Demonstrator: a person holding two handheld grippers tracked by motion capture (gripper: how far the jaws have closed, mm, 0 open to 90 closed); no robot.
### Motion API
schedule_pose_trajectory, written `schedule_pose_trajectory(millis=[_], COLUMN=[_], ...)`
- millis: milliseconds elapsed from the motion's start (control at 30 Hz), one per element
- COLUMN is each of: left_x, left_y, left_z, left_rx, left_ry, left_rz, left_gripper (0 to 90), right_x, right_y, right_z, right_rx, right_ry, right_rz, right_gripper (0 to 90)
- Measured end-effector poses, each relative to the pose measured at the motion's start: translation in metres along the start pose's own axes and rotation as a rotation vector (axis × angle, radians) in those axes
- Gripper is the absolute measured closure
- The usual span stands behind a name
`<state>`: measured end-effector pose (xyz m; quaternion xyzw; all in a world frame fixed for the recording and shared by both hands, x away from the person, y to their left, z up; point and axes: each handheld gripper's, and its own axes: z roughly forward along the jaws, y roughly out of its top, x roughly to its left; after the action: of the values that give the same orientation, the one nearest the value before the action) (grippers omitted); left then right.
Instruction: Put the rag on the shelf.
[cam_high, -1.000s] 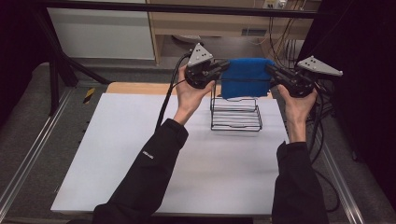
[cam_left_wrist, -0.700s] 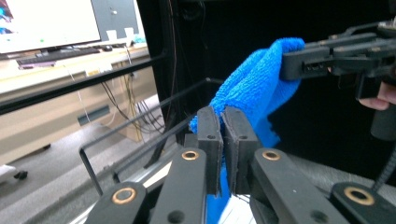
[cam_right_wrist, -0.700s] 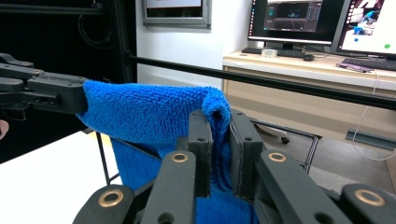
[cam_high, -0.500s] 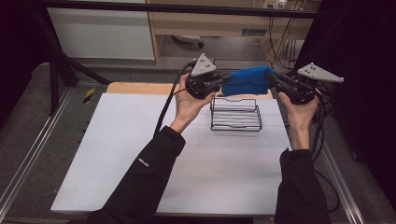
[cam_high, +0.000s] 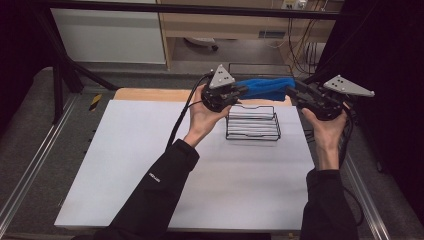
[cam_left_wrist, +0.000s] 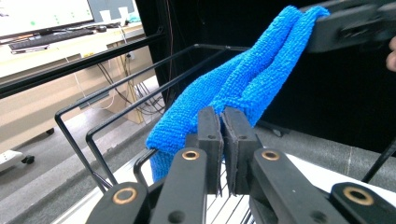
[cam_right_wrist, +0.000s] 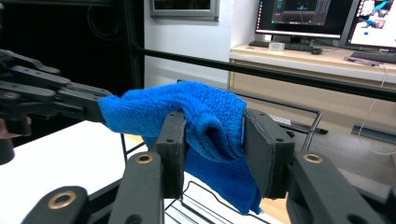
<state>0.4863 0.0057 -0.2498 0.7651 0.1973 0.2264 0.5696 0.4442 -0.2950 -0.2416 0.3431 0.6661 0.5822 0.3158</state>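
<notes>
Open white table (cam_high: 125, 165) left of and in front of the wire rack (cam_high: 252, 122). Blocked directly above the rack by blue cloth (cam_high: 265, 87).

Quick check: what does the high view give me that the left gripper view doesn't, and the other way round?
High view: both forearms, the whole white table, the full black wire rack standing on it, and the right tool holding the other end of the blue towel above the rack.

Left gripper view: how the left tool grips. Its jaws are pinched nearly together on the towel's edge, with fabric bunched behind them. It also shows a desk with a monitor.

Both: the towel stretched between the two tools over the rack.
</notes>
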Motion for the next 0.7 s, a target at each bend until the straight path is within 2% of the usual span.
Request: schedule_pose_trajectory(millis=[100, 200, 267, 367, 467, 567, 700], left_x=[0.0, -0.001, -0.002, -0.002, -0.002, -0.003, -0.004], left_y=[-0.001, -0.002, -0.003, -0.006, -0.007, -0.009, -0.014], left_z=[0.0, 0.001, 0.001, 0.001, 0.0, -0.002, -0.004], left_rx=[0.006, 0.008, 0.01, 0.008, 0.014, 0.042, 0.065], left_ry=[0.003, 0.005, 0.004, 0.002, -0.006, -0.021, -0.029], left_rz=[0.004, 0.007, 0.006, 0.006, -0.003, -0.023, -0.046], left_gripper=[86.1, 86.1, 86.1, 86.0, 84.0, 77.8, 73.3], right_x=[0.003, 0.009, 0.013, 0.016, 0.016, 0.015, 0.013], right_y=[0.005, 0.013, 0.018, 0.018, 0.011, 0.001, -0.011], right_z=[-0.007, -0.011, -0.011, -0.003, 0.004, 0.009, 0.013], right_rx=[-0.02, -0.041, -0.043, 0.03, 0.066, 0.102, 0.129], right_ry=[0.006, 0.018, 0.031, 0.035, 0.045, 0.051, 0.042], right_rz=[0.01, 0.014, 0.012, 0.036, 0.069, 0.093, 0.108], right_gripper=[50.9, 47.0, 53.5, 71.4, 81.5, 86.2, 87.8])
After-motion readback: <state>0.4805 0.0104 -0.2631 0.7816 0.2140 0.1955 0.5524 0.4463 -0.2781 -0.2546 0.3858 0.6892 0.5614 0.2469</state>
